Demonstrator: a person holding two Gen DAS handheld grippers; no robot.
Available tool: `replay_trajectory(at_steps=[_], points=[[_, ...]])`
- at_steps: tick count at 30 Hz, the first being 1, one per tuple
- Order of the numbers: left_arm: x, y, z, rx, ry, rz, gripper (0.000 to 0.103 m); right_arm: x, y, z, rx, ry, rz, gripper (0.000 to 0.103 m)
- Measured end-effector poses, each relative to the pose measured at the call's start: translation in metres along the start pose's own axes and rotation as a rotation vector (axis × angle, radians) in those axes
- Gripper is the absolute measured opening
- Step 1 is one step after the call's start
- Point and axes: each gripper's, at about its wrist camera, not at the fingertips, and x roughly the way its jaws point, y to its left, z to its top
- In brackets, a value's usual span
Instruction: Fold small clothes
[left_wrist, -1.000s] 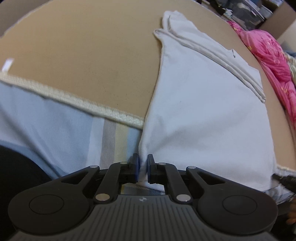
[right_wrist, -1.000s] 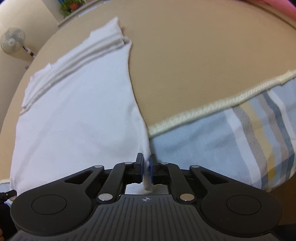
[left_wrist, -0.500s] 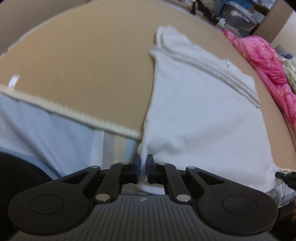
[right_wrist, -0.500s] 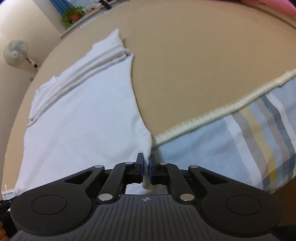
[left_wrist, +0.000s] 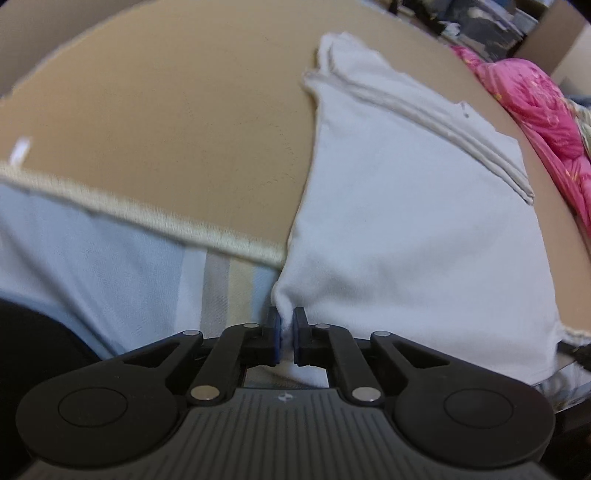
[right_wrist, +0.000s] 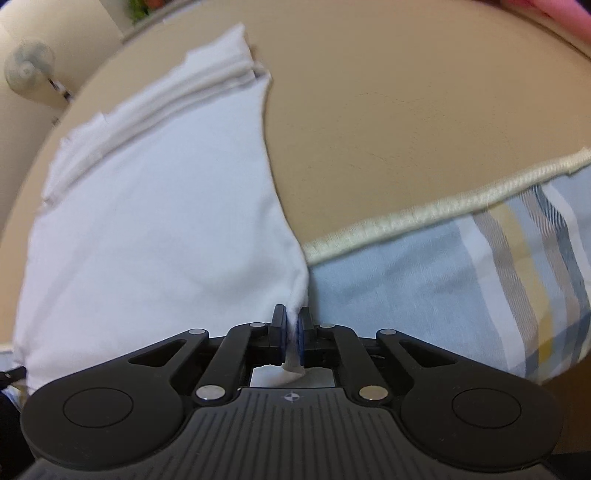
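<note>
While my left gripper (left_wrist: 285, 325) and right gripper (right_wrist: 291, 325) each clench a near corner of the white shirt (left_wrist: 406, 229) on the tan mat (left_wrist: 166, 129), I should carry both evenly toward the far hem.

Left hand-held gripper (left_wrist: 285, 325) and right hand-held gripper (right_wrist: 292, 325) both pinch white cloth, jaws nearly closed.
</note>
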Motion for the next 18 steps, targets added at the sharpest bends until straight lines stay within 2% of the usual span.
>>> replay_trajectory(at_steps=[2, 5, 6, 8, 11, 13, 15, 18], points=[[-0.003, -0.003, -0.001, 0.011, -0.014, 0.01, 0.007, -0.004, -0.004, 0.003, 0.026, -0.015, 0.014, 0.006], [0.003, 0.001, -0.003, -0.008, 0.026, 0.016, 0.008, -0.001, -0.008, 0.003, 0.054, 0.009, -0.005, 0.01], [0.005, 0.002, -0.003, -0.013, 0.038, 0.012, 0.008, 0.004, -0.006, 0.001, 0.045, 0.036, -0.012, 0.011], [0.006, 0.003, -0.003, -0.015, 0.041, 0.008, 0.008, 0.01, -0.002, -0.003, 0.007, 0.071, -0.016, 0.02], [0.006, 0.002, -0.004, -0.013, 0.042, 0.009, 0.008, 0.011, 0.004, -0.005, -0.031, 0.065, -0.034, 0.021], [0.006, 0.002, -0.004, -0.013, 0.042, 0.011, 0.008, 0.011, 0.002, -0.006, -0.018, 0.065, -0.031, 0.02], [0.006, 0.001, -0.004, -0.014, 0.041, 0.013, 0.008, 0.009, 0.002, -0.006, -0.017, 0.057, -0.038, 0.007], [0.004, 0.0, -0.006, -0.006, 0.035, 0.016, 0.008, 0.003, 0.0, -0.007, -0.013, 0.031, -0.025, 0.007]])
